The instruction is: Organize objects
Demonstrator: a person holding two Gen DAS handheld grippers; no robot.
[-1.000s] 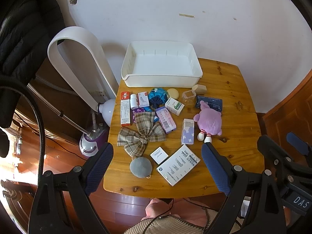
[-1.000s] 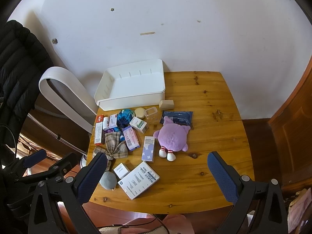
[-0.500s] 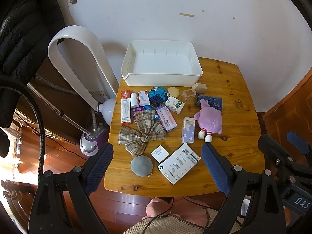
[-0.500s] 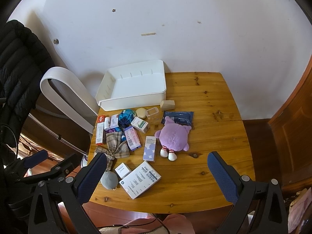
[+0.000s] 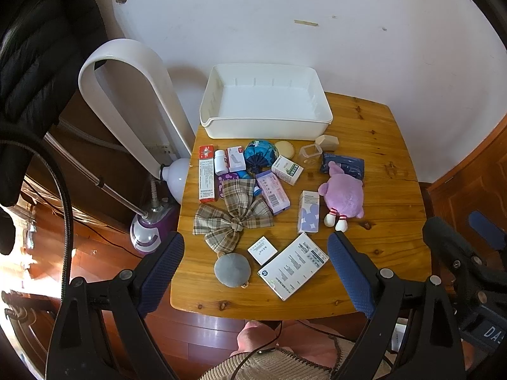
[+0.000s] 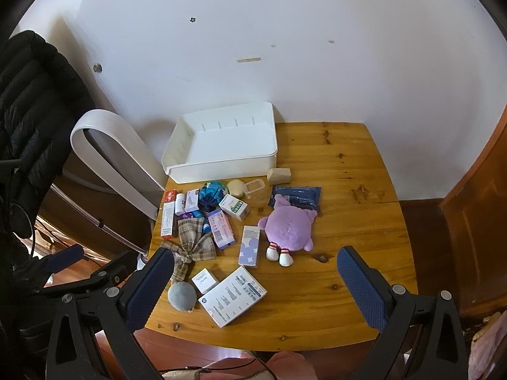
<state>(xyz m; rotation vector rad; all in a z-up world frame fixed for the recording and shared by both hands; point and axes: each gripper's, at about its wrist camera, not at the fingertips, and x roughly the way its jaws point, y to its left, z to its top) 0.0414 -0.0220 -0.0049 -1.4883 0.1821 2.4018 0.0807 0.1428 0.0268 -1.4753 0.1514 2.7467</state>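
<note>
Objects (image 5: 272, 191) on table (image 5: 380, 164), well below both jaws, spread wide

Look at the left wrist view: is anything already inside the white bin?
No. The white bin shows only its bare white floor, and every item, such as the plush toy, lies on the table in front of it.

1 bin (image 5: 266, 123), 1 plush (image 5: 343, 194), 1 bow (image 5: 233, 221), approx. 7 boxes.

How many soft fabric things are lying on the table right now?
3: the purple plush toy right of centre, the plaid bow left of centre, and the grey round cushion by the near edge. Smaller ones could be hidden among the boxes.
</note>
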